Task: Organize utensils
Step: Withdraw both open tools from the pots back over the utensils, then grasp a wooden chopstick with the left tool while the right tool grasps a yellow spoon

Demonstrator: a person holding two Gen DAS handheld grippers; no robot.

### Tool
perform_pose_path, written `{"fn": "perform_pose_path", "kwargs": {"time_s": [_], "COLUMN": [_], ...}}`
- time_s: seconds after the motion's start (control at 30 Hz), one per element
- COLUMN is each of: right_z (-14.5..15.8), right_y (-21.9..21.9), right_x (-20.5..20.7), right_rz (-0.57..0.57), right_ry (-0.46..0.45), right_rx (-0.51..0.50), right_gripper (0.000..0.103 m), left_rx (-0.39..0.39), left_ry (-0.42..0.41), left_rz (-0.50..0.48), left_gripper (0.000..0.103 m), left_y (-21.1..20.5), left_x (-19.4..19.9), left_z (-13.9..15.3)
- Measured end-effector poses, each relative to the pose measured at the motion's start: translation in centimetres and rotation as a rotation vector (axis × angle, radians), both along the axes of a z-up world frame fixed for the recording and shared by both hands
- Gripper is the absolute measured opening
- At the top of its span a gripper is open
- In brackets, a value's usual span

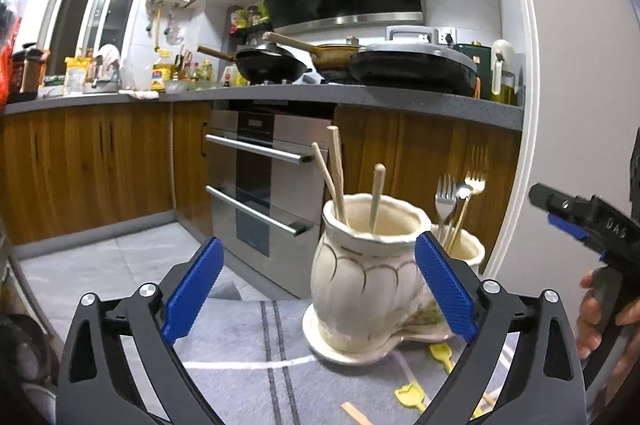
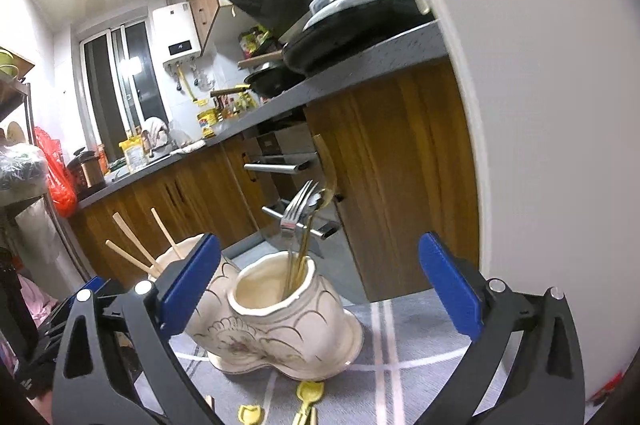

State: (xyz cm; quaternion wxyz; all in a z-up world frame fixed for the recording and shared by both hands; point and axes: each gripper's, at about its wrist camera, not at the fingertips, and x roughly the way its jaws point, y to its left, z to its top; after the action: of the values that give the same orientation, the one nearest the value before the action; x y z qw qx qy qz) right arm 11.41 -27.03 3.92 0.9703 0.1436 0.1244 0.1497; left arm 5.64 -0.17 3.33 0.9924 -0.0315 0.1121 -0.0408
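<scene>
A cream ceramic double-pot holder [image 1: 360, 277] stands on a grey striped cloth [image 1: 248, 345]. Its near pot holds wooden chopsticks [image 1: 336, 169]; the far pot holds forks [image 1: 446, 197] and a gold-handled utensil. In the right wrist view the holder [image 2: 280, 325] shows forks [image 2: 298, 213] in the near pot and chopsticks [image 2: 132, 241] behind. Yellow small spoons [image 1: 410, 395] and a wooden stick [image 1: 356, 413] lie on the cloth in front; the yellow spoons also show in the right wrist view [image 2: 310, 395]. My left gripper [image 1: 316, 289] is open and empty, facing the holder. My right gripper [image 2: 320, 285] is open and empty above the holder.
A white wall or door frame [image 1: 560, 105] stands at the right. Behind are wooden cabinets, an oven [image 1: 260, 185] and a counter [image 1: 280, 93] with pans. The right gripper body and hand [image 1: 600, 245] show at the left view's right edge.
</scene>
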Motion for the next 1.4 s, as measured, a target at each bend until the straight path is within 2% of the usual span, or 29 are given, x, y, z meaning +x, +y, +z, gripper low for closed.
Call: {"fn": "perform_pose_path", "kwargs": {"time_s": [0.27, 0.57, 0.73, 0.93, 1.07, 1.17, 1.3, 1.4], "right_z": [-1.1, -2.9, -3.5, -4.7, -5.9, -6.6, -7.4, -8.0], "right_y": [-1.0, -0.7, 0.1, 1.8, 3.9, 5.8, 8.0, 9.4], "right_x": [-1.9, -2.7, -3.2, -3.7, -4.1, -4.9, -5.6, -5.6], "right_rz": [-0.014, -0.004, 0.008, 0.043, 0.127, 0.154, 0.197, 0.225], "right_ry": [0.041, 0.116, 0.135, 0.212, 0.292, 0.296, 0.321, 0.352], "right_rx": [-0.029, -0.072, -0.105, -0.183, -0.254, -0.336, -0.419, -0.471], "right_gripper": [0.098, 0.098, 0.098, 0.098, 0.098, 0.098, 0.098, 0.092], "left_rx": [0.051, 0.052, 0.053, 0.037, 0.027, 0.037, 0.007, -0.032], "left_ry": [0.024, 0.111, 0.134, 0.180, 0.226, 0.253, 0.265, 0.290], "left_rz": [-0.015, -0.030, -0.025, -0.024, -0.037, -0.044, -0.037, -0.032], "left_gripper": [0.098, 0.098, 0.098, 0.098, 0.098, 0.098, 0.098, 0.098], "left_y": [-0.3, 0.8, 1.6, 2.3, 2.4, 2.3, 3.2, 4.0], "left_x": [-2.3, -3.9, -4.5, -4.1, -3.7, -3.5, -3.6, -3.6], "left_z": [-1.1, -3.1, -3.7, -4.2, -4.8, -5.0, -5.2, -5.4]}}
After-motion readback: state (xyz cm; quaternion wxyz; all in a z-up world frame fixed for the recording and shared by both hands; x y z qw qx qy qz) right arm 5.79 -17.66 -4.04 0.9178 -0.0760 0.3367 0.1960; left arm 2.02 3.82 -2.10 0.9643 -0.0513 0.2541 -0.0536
